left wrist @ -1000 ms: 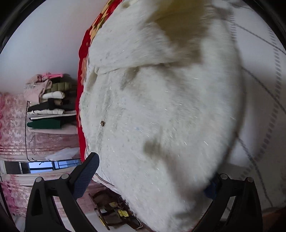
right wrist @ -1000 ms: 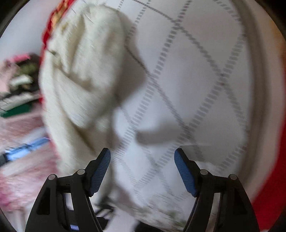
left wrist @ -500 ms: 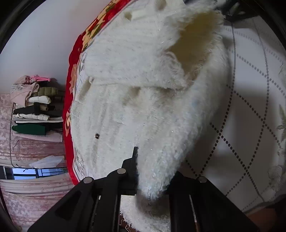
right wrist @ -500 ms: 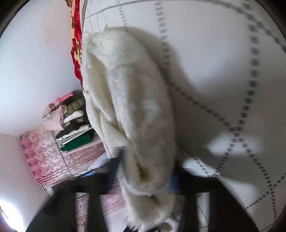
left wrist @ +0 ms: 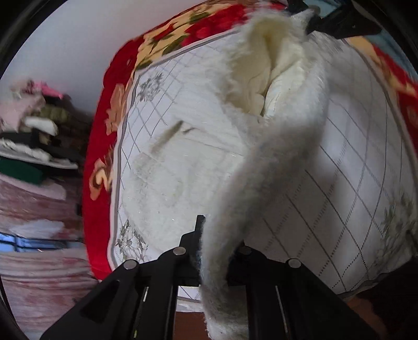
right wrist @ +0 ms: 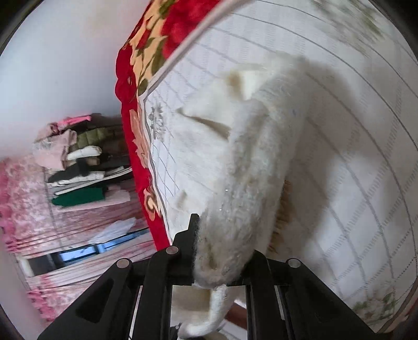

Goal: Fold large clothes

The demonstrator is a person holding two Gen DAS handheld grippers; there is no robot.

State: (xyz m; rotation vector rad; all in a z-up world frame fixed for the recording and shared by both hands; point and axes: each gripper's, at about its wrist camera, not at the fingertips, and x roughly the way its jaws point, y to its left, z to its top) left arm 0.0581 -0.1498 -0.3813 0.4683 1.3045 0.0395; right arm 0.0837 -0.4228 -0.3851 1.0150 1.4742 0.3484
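Note:
A fluffy white coat [left wrist: 274, 157] hangs lifted above the bed, its cream lining showing at the top. My left gripper [left wrist: 216, 248] is shut on one furry edge of it, which runs up and away from the jaws. At the top right of the left wrist view, the black right gripper [left wrist: 339, 23] holds the coat's far end. In the right wrist view the same coat [right wrist: 248, 157] drapes down toward the quilt. My right gripper [right wrist: 222, 251] is closing on a thick bunch of it, and the pads press into the fur.
The bed has a white quilt with a grey lattice [left wrist: 352, 183] over a red floral blanket [left wrist: 99, 130]. Beside the bed, a shelf holds a pile of folded clothes [right wrist: 78, 167]. Pink curtains [right wrist: 23, 198] hang by a window.
Both grippers closed on the coat's edges, then rose. The coat came up off the quilt, uncovering the lattice quilt and red blanket beneath.

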